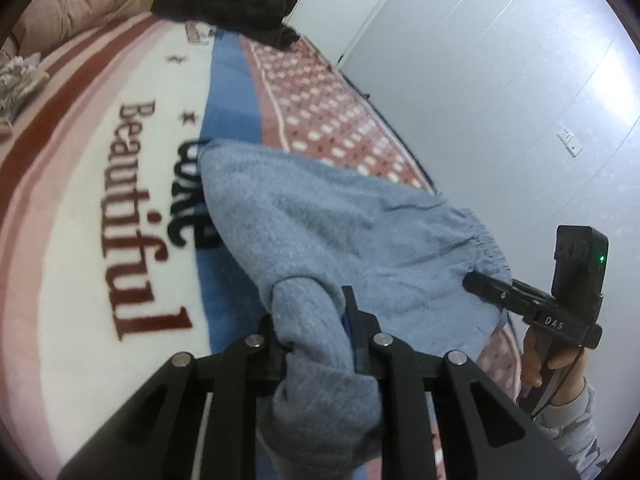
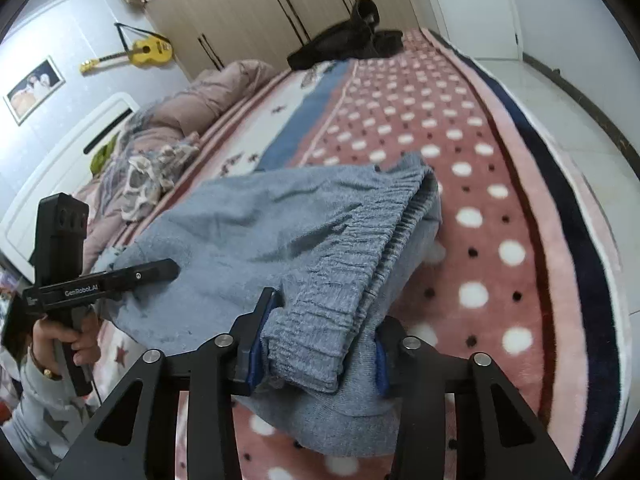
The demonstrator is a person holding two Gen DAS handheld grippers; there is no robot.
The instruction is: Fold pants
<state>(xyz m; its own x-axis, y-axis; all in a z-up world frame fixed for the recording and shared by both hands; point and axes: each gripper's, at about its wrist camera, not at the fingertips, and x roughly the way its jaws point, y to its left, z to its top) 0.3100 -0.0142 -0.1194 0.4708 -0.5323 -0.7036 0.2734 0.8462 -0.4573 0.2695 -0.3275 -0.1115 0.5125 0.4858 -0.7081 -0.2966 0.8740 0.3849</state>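
Grey-blue fleece pants (image 1: 320,216) are held up over the patterned blanket (image 1: 80,200) on the bed. My left gripper (image 1: 316,320) is shut on a bunched fold of the pants' fabric. My right gripper (image 2: 320,344) is shut on the elastic waistband (image 2: 360,248), which is doubled over between its blue pads. The right gripper also shows in the left wrist view (image 1: 492,288) at the waistband edge. The left gripper shows in the right wrist view (image 2: 160,270) at the pants' left side. The pants (image 2: 260,224) sag between the two grippers.
A black garment (image 1: 236,8) lies at the far end of the bed, also in the right wrist view (image 2: 348,48). Pink bedding and crumpled cloth (image 2: 160,152) lie along the left. Wardrobes (image 2: 248,8), a guitar (image 2: 140,52) and white floor (image 2: 568,112) surround the bed.
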